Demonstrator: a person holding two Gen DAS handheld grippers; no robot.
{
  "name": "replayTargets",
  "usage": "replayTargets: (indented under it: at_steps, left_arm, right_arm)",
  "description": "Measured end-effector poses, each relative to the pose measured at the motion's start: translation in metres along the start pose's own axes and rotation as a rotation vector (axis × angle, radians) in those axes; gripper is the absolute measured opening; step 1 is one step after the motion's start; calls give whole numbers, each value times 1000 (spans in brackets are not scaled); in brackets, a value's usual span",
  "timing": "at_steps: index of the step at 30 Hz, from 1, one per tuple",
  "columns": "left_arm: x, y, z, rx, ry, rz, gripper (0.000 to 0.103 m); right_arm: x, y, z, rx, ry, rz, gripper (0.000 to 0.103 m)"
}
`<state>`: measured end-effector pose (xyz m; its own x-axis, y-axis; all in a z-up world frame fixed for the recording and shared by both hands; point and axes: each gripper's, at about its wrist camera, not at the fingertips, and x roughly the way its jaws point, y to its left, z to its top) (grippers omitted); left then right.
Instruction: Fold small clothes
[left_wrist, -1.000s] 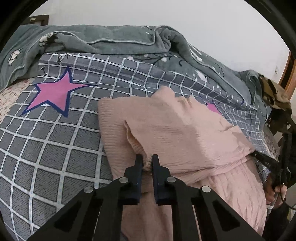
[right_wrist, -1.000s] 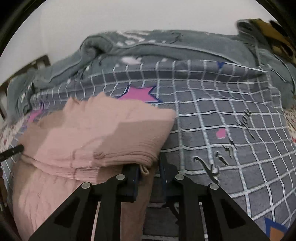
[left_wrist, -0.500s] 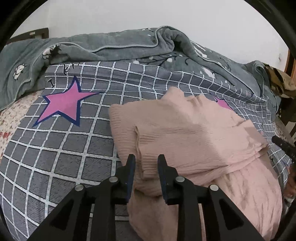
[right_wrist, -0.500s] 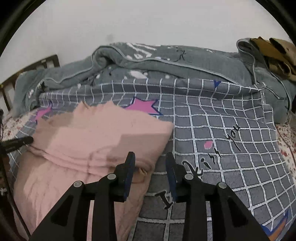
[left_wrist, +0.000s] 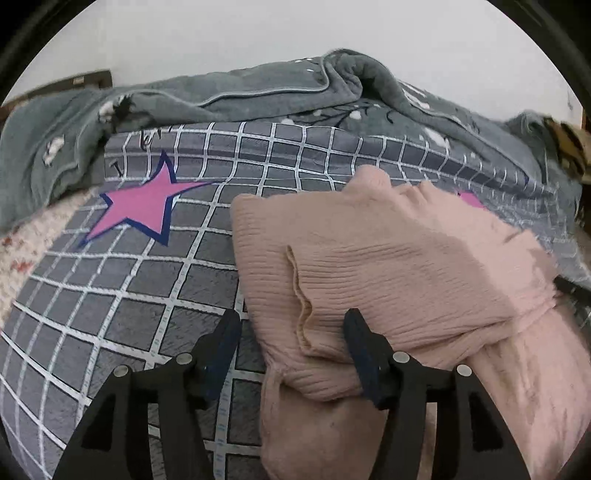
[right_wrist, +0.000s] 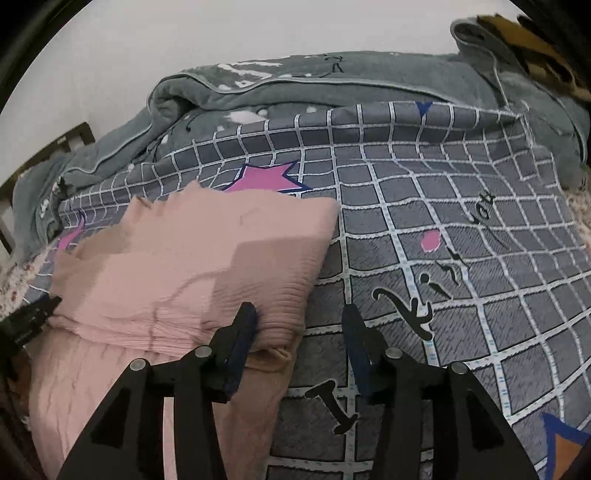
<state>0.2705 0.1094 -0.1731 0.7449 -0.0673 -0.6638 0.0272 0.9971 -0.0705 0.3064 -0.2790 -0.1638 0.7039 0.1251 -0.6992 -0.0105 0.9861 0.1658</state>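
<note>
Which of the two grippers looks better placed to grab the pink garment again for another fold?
Probably the left gripper: its opening jaws straddle the pink garment. The right gripper spans only its corner.

Bed (left_wrist: 22, 236) with a floral sheet, covered by a grey grid-check duvet (left_wrist: 110, 288) printed with pink stars and black lettering. Grey fleece blanket (left_wrist: 258, 92) bunched along the wall side. Pink ribbed knit garment (left_wrist: 388, 266) lies folded over on the duvet, near edge.
</note>
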Motion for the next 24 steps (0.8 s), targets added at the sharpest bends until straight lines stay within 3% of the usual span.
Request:
replayTargets:
  at_steps: [12,18,24]
  left_arm:
    - [1,-6,-4,15,-5,25,58]
    - [-1,-8,-5,29,-13,52,60]
    - [-25,-18,-19,92,-32,86,60]
  right_arm:
    - [-6,12,-5,-66,-21,-68,46]
    - [-11,17,-7,-89,-11,-42,47]
    - [-41,28,-25,-130,-42,-9,47]
